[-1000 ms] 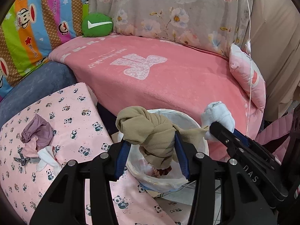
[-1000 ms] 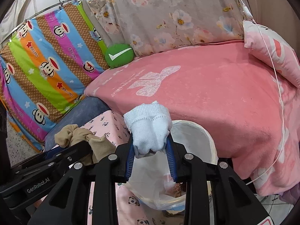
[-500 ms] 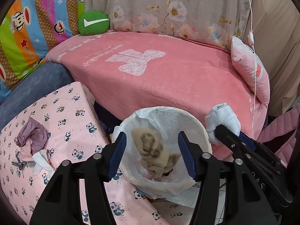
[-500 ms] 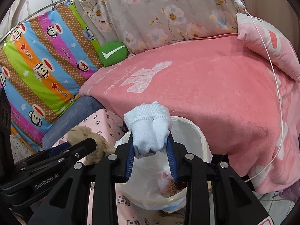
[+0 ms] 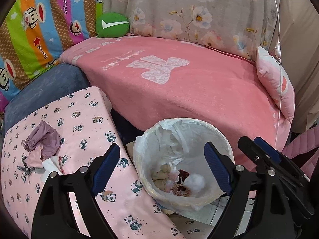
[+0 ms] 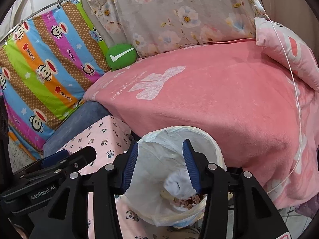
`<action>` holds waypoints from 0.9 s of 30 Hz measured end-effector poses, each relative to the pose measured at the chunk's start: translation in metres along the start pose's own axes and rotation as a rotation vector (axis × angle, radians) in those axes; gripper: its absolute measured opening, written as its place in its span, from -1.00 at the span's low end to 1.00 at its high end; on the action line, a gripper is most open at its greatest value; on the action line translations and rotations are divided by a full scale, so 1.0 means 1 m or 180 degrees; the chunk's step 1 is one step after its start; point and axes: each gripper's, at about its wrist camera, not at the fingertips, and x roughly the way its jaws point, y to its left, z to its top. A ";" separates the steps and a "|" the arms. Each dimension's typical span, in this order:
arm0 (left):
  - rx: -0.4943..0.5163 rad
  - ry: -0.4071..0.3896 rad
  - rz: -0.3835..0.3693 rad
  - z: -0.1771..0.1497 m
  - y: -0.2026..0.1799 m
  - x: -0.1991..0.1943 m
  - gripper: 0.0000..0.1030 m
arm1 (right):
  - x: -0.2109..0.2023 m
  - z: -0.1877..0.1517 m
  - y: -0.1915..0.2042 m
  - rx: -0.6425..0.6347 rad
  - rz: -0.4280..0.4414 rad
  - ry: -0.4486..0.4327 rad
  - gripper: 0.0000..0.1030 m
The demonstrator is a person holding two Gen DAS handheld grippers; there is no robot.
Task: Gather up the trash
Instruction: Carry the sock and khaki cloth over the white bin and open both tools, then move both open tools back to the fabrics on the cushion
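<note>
Left wrist view: left claw (image 5: 162, 168) jaws wide, just been opening, empty, above the round white bin lined with a clear plastic bag (image 5: 223, 145). Crumpled tan cloth (image 5: 161, 178) lies at the bin's bottom beside a white wad (image 5: 194, 181). Right claw (image 6: 159, 165) over the same bin, jaws just been parting; a white sock (image 6: 178, 183) is blurred against its right pad, so whether it is gripped I cannot tell.

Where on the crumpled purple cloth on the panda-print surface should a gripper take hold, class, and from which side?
Grip the purple cloth at its raised, bunched hump, coming down from above with fingers straddling that ridge. It lies loosely crumpled on the flat panda-print surface, so its edges probably offer little to pinch. The left gripper, open and empty, looks nearer.
</note>
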 end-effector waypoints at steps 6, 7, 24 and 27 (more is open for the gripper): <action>-0.0090 -0.0038 0.0005 -0.001 0.012 -0.009 0.60 | -0.003 -0.001 0.008 -0.0043 0.0026 -0.0008 -0.03; -0.0108 -0.0046 0.0006 -0.002 0.015 -0.011 0.60 | -0.003 -0.001 0.008 -0.0049 0.0031 -0.0007 -0.03; -0.0395 -0.0167 0.0040 -0.011 0.057 -0.040 0.60 | -0.018 -0.011 0.060 -0.0338 0.0143 -0.0004 -0.03; -0.0454 -0.0195 0.0058 -0.014 0.067 -0.046 0.60 | -0.020 -0.014 0.073 -0.0411 0.0181 0.0004 -0.03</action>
